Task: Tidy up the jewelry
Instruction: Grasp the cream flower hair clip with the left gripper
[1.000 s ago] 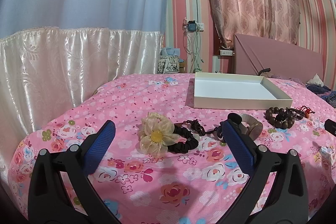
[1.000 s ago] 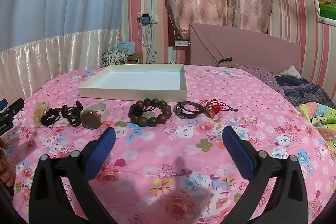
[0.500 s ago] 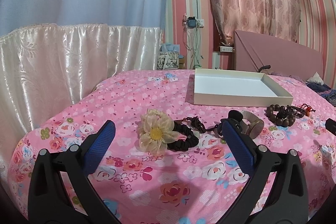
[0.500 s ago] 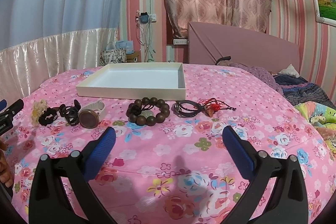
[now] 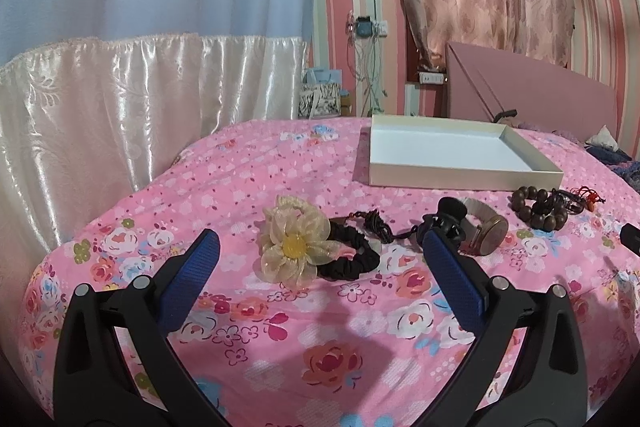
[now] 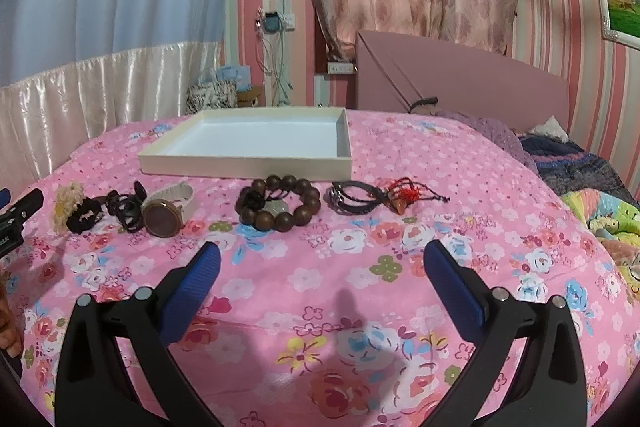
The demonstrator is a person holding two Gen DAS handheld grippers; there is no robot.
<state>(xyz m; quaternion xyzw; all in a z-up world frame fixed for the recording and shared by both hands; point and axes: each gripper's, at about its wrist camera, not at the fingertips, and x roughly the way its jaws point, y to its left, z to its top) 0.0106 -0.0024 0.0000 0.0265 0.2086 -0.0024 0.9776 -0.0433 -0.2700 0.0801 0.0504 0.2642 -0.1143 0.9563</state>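
A row of jewelry lies on the pink flowered bedspread: a black scrunchie with a cream flower [image 5: 296, 247], a black cord bracelet [image 5: 372, 223], a watch with a pale strap [image 5: 486, 233], a brown bead bracelet [image 6: 280, 205], a dark cord bracelet [image 6: 352, 197] and a red cord pendant [image 6: 404, 193]. Behind them sits an empty white tray [image 6: 248, 165]. My left gripper [image 5: 320, 251] is open just short of the flower scrunchie. My right gripper [image 6: 322, 259] is open, nearer than the bead bracelet, holding nothing.
A satin curtain [image 5: 120, 99] hangs past the bed's left edge. A pink headboard [image 6: 460, 83] and rumpled bedding [image 6: 580, 163] lie at the right. Bags [image 6: 216, 91] sit behind the bed. The left gripper's body [image 6: 16, 219] shows at the right wrist view's left edge.
Both grippers have drifted slightly forward and lower toward the jewelry row; items look a little larger. Neither gripper has taken hold of anything.
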